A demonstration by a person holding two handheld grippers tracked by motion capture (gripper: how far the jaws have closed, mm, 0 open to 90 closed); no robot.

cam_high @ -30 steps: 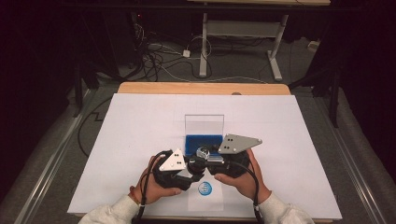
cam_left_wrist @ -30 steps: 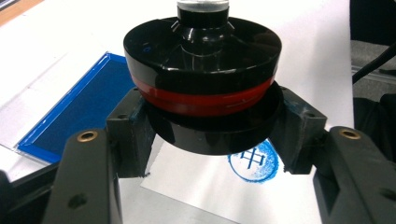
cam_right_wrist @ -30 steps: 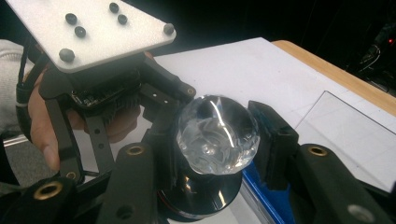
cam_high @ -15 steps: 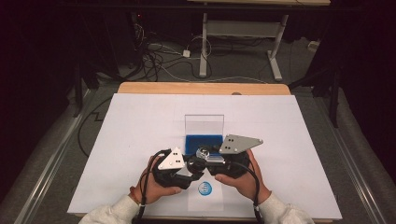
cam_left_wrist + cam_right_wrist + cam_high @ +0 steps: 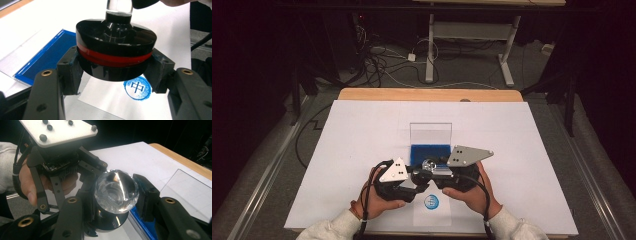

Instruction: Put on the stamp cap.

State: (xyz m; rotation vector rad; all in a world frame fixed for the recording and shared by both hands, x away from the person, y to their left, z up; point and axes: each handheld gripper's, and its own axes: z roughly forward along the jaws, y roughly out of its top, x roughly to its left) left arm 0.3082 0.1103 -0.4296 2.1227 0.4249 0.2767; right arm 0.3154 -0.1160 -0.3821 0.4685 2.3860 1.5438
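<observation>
A white sheet covers the wooden surface. Beyond that surface, cables tangle on the floor beside a white desk frame.

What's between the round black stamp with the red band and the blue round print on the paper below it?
Nothing. In the left gripper view the black, red-banded stamp hangs in air above the blue circular print; bare white paper shows beneath its base.
</observation>
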